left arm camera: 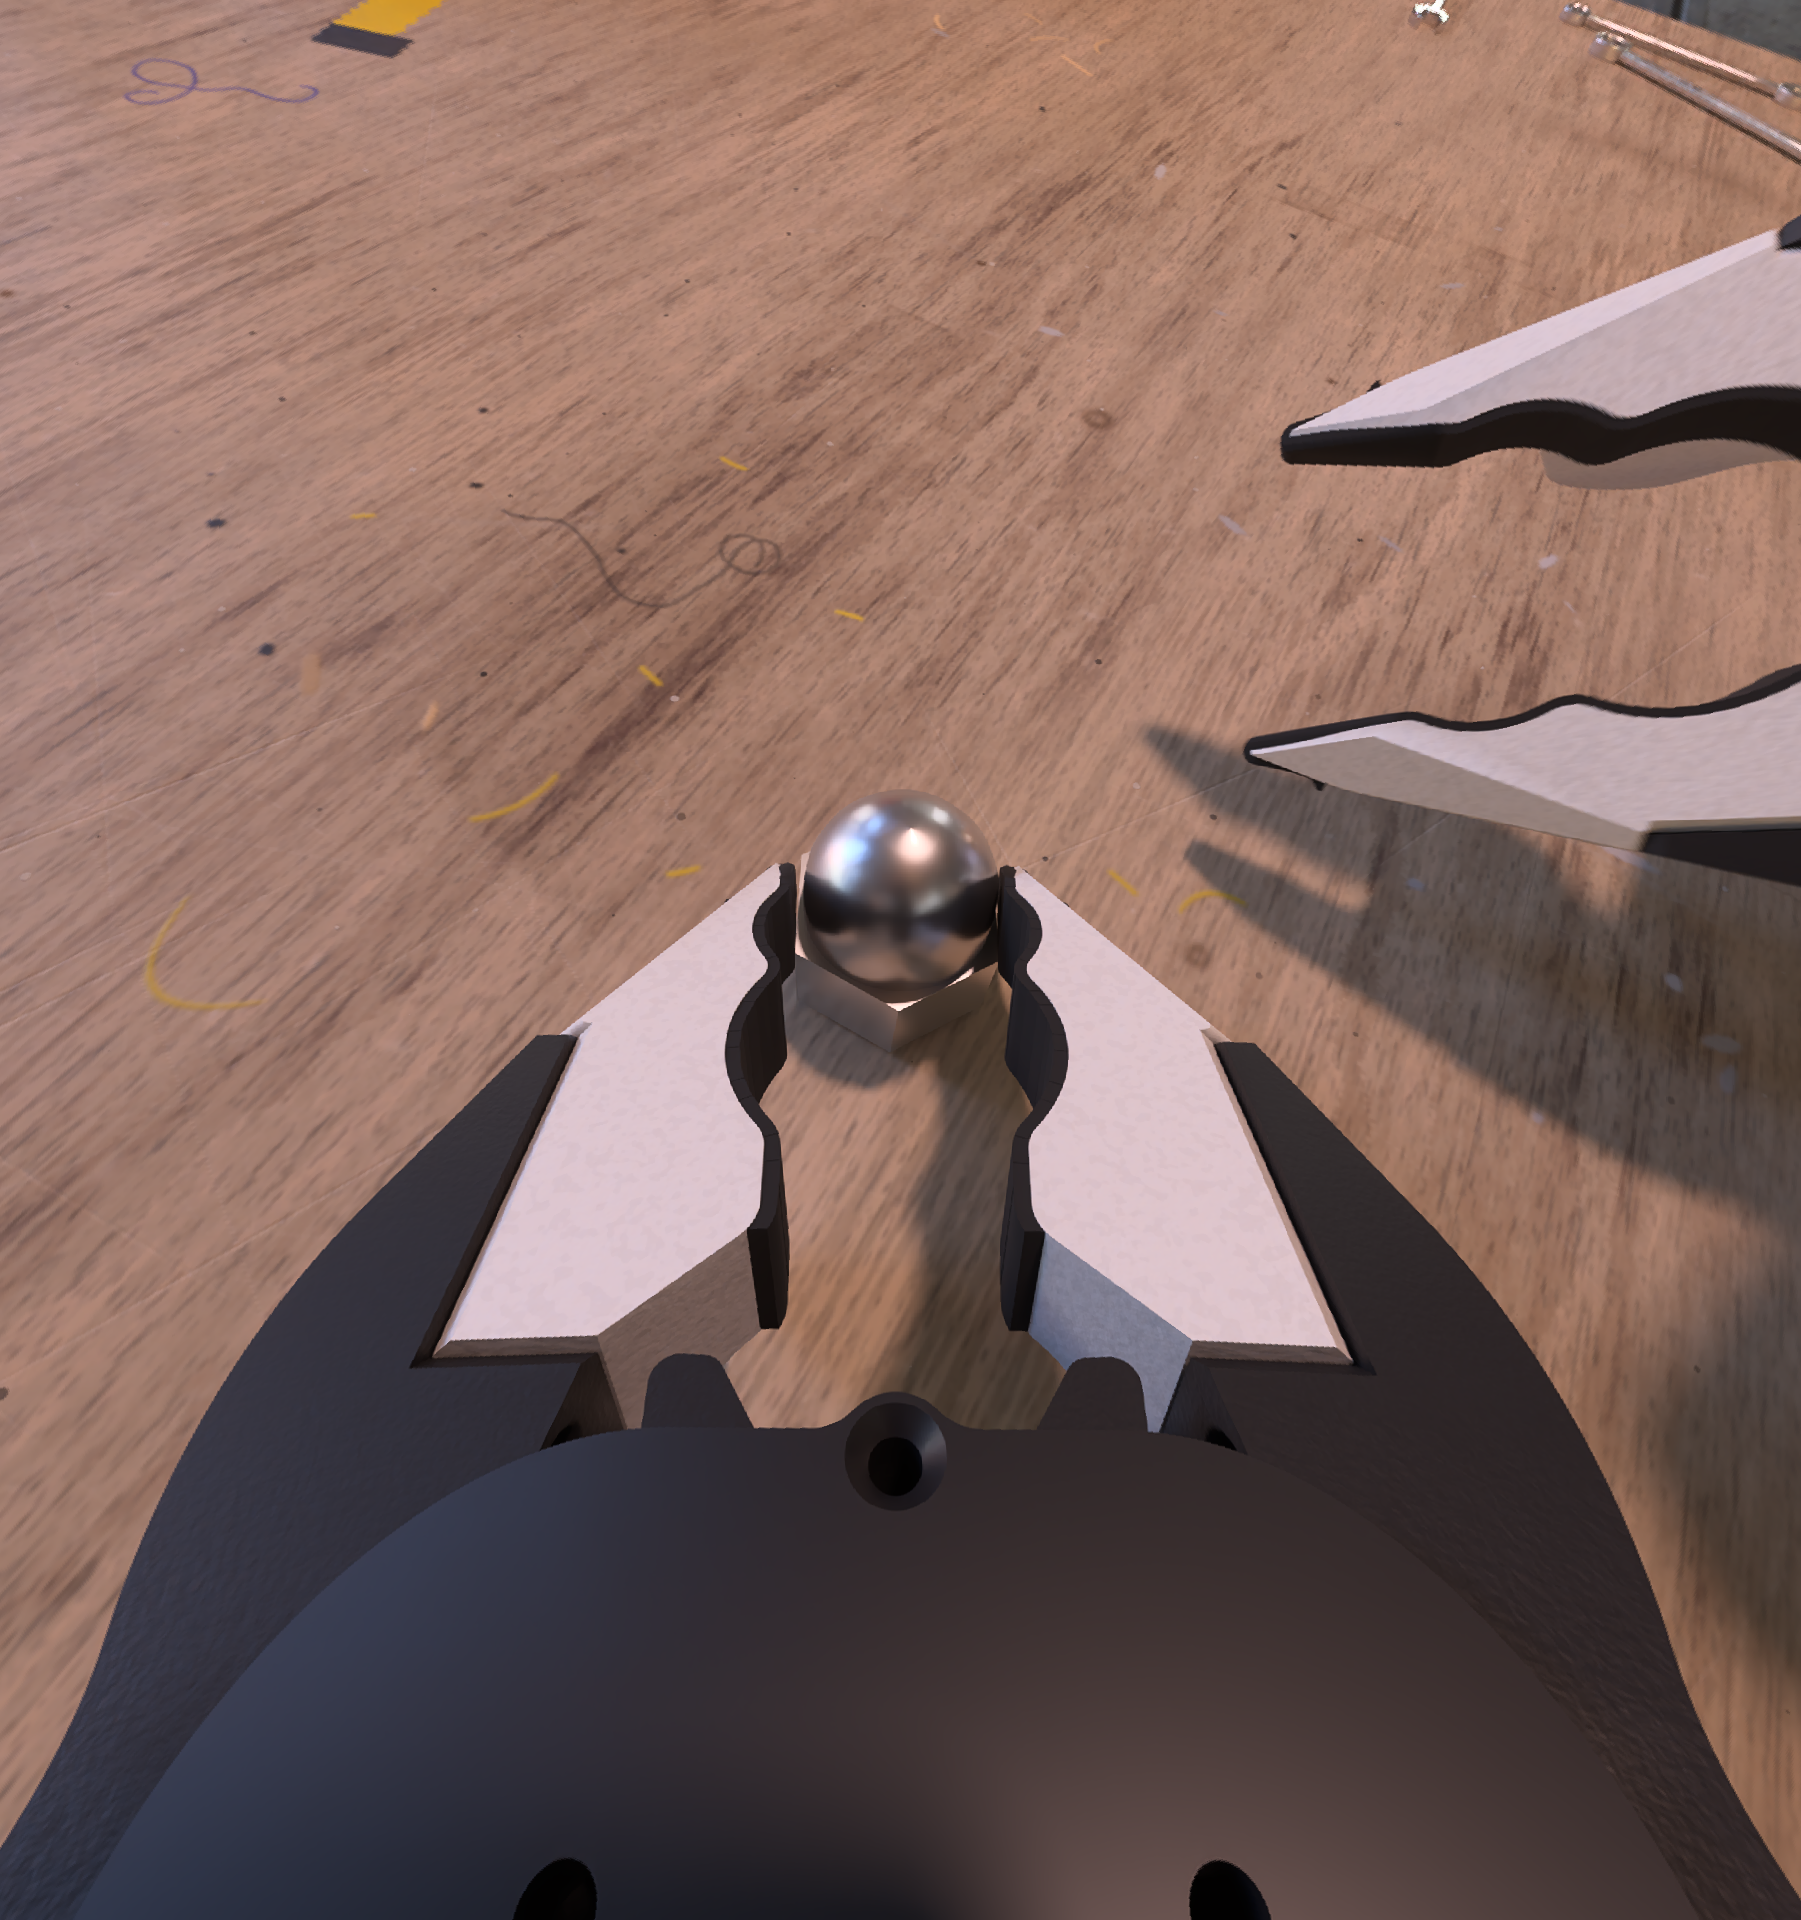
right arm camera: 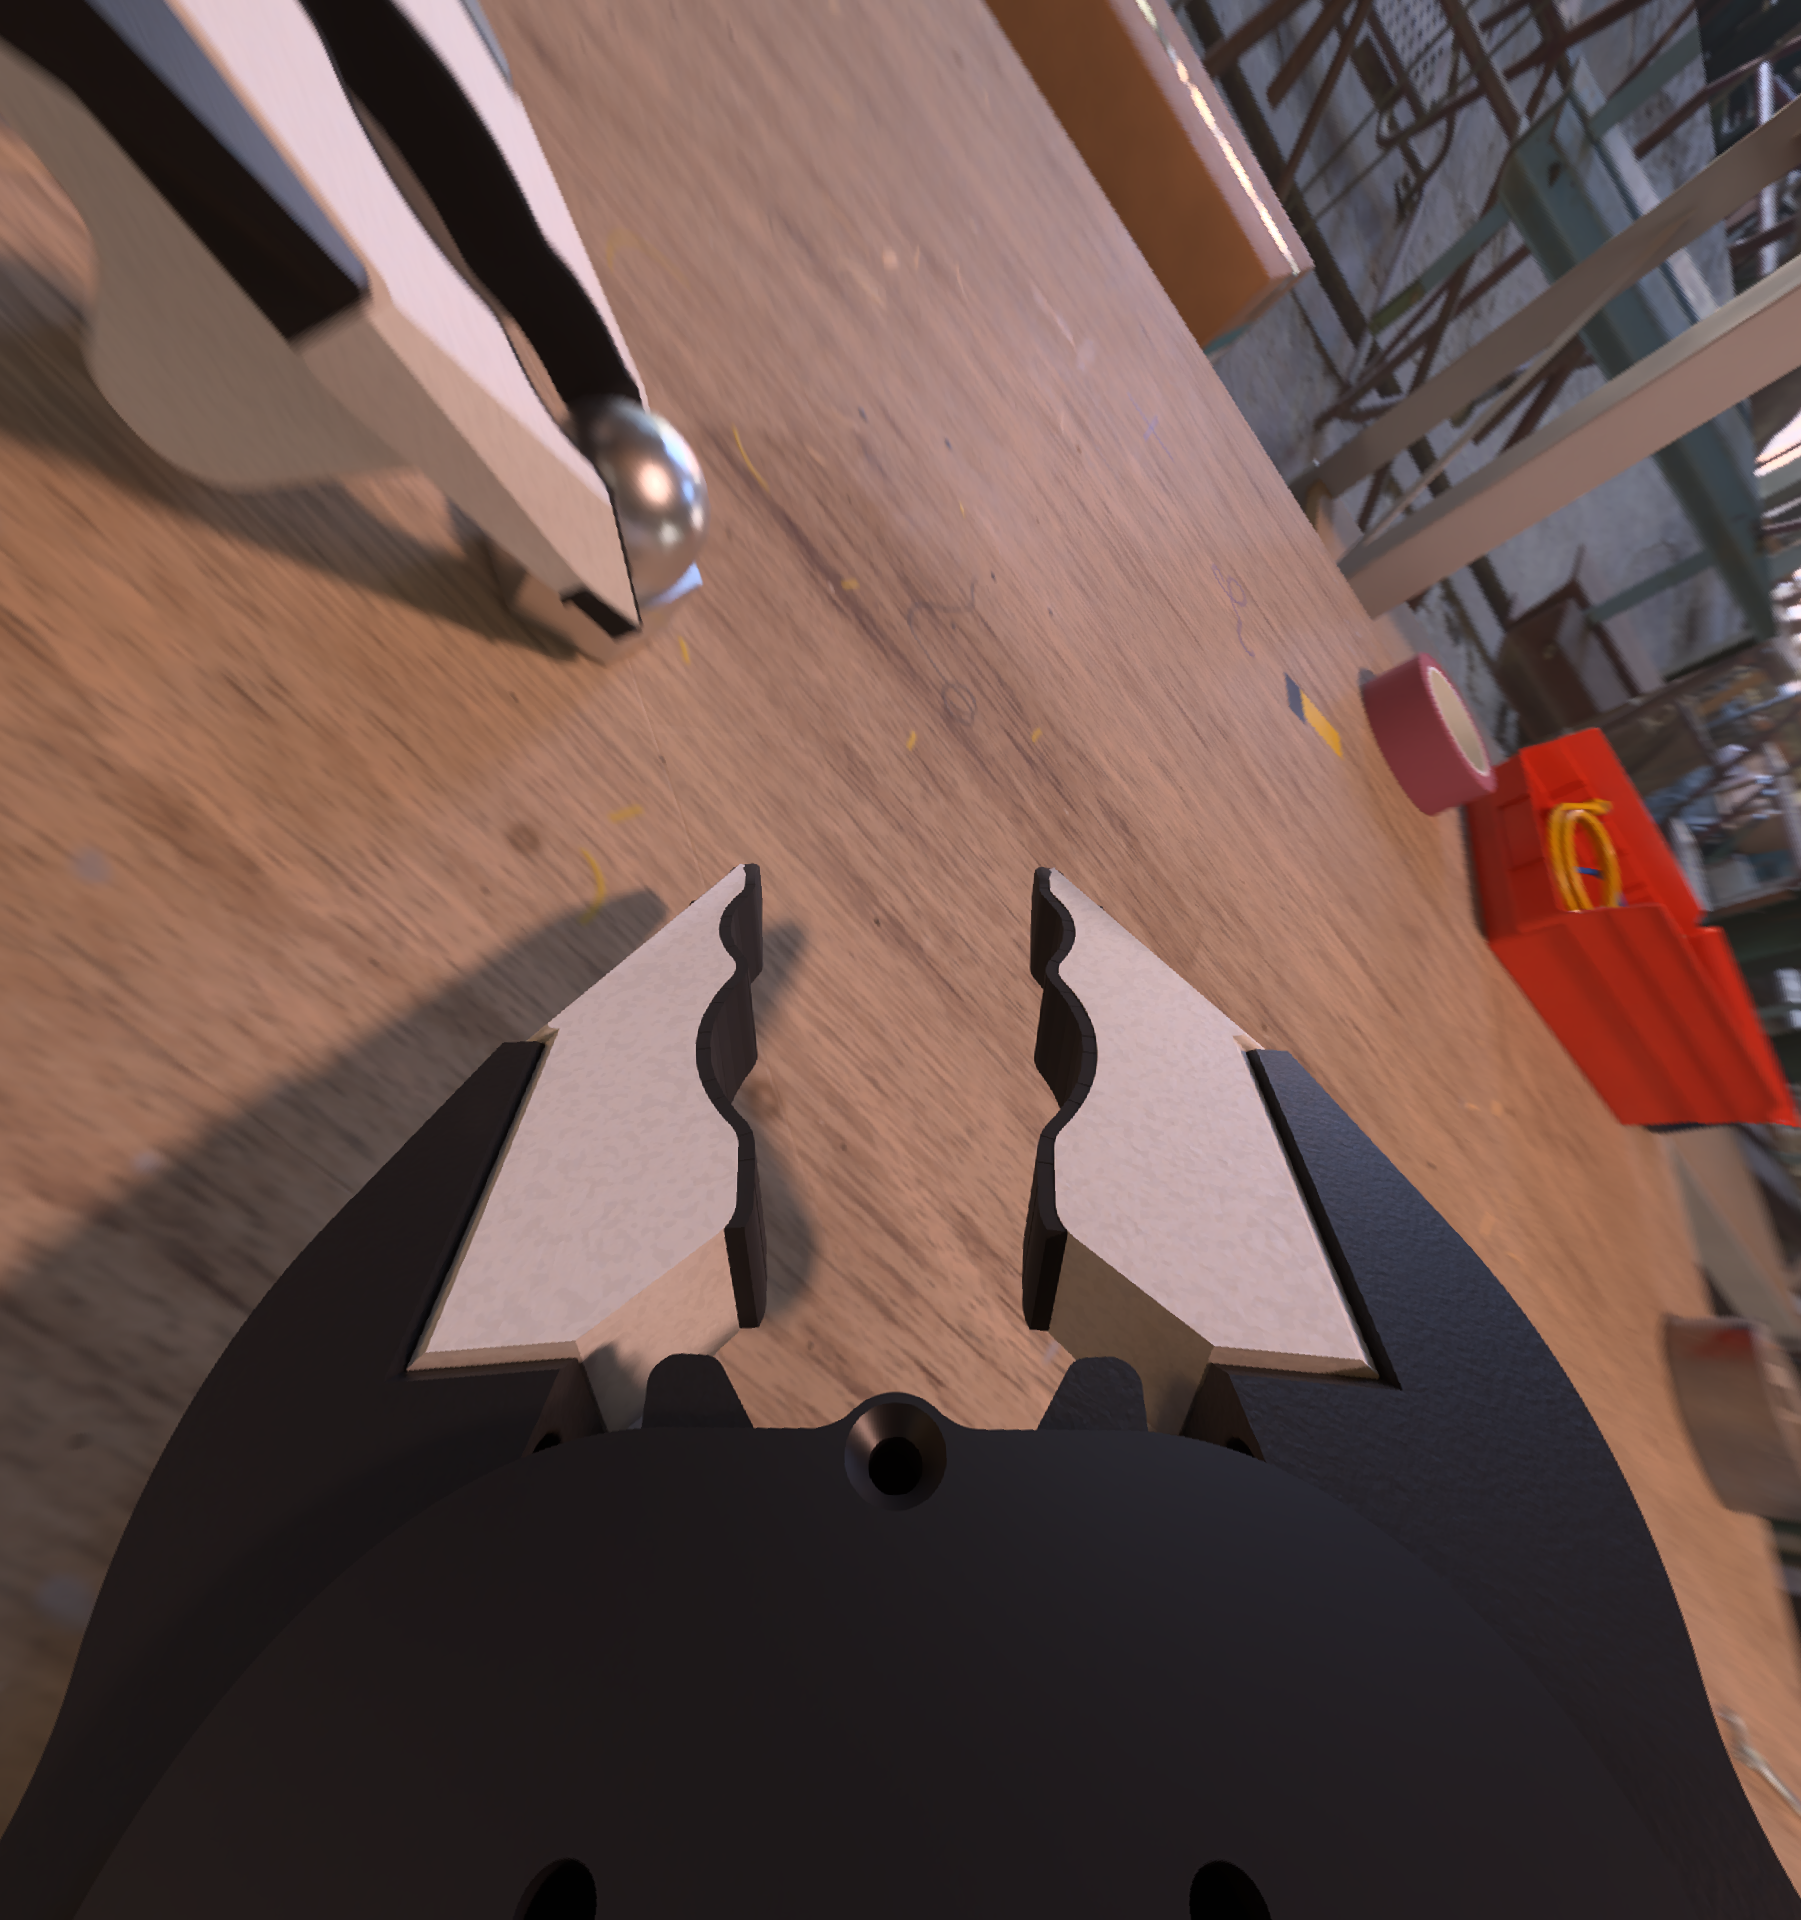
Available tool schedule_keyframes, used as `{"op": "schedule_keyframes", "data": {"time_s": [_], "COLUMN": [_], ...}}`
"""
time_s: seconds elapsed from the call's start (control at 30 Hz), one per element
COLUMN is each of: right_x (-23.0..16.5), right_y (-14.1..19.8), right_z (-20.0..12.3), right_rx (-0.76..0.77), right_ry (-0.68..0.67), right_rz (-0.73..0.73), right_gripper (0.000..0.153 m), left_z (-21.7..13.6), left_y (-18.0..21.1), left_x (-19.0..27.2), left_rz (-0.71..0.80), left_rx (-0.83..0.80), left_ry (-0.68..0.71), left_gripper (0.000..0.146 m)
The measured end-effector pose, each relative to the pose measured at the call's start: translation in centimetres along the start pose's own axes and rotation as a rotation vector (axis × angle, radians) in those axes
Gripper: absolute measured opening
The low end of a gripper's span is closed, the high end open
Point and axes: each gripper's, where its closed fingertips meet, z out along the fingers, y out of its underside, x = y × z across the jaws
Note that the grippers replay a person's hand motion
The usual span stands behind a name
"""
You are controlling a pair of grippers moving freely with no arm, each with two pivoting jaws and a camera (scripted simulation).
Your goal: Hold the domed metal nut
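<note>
The domed metal nut (left arm camera: 896,914) has a shiny round cap on a hex base. It sits between the fingertips of my left gripper (left arm camera: 898,878), which is shut on it low over the wooden table (left arm camera: 460,416). I cannot tell if the nut touches the wood. In the right wrist view the nut (right arm camera: 657,499) shows at the upper left, clamped by the left gripper's fingers (right arm camera: 439,343). My right gripper (right arm camera: 896,878) is open and empty, apart from the nut. It also shows at the right of the left wrist view (left arm camera: 1275,592).
Metal wrenches (left arm camera: 1706,94) lie at the far right corner. A red tape roll (right arm camera: 1426,738), a red bin (right arm camera: 1623,1018) with yellow wire, a brown tape roll (right arm camera: 1748,1423) and an orange board (right arm camera: 1145,145) stand along the table's edge.
</note>
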Motion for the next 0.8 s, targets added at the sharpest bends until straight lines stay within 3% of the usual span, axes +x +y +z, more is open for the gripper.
{"op": "schedule_keyframes", "data": {"time_s": [0.2,0.33,0.5,0.57,0.67,0.8], "right_x": [0.6,0.7,0.3,-0.7,-0.3,1.2], "right_y": [-1.7,-1.8,-2.7,-3.0,-2.9,-3.7], "right_z": [-0.1,0.4,0.6,0.8,0.6,-0.7], "right_rx": [0.099,0.117,0.124,0.134,0.120,0.160], "right_ry": [-0.082,-0.127,-0.110,-0.146,-0.095,-0.086], "right_rz": [0.250,0.367,0.319,0.313,0.271,0.351], "right_gripper": [0.043,0.028,0.015,0.000,0.000,0.016], "left_z": [0.0,0.0,0.0,0.1,0.1,0.0], "left_y": [0.0,0.0,0.0,0.0,0.0,0.0], "left_x": [0.0,0.0,0.1,0.2,0.3,0.1], "left_rz": [-0.003,-0.002,-0.011,-0.008,-0.006,-0.015], "left_rx": [0.002,0.004,0.007,0.009,0.007,0.002], "left_ry": [0.000,-0.004,-0.001,-0.001,-0.004,-0.001], "left_gripper": [0.039,0.039,0.039,0.039,0.039,0.039]}}
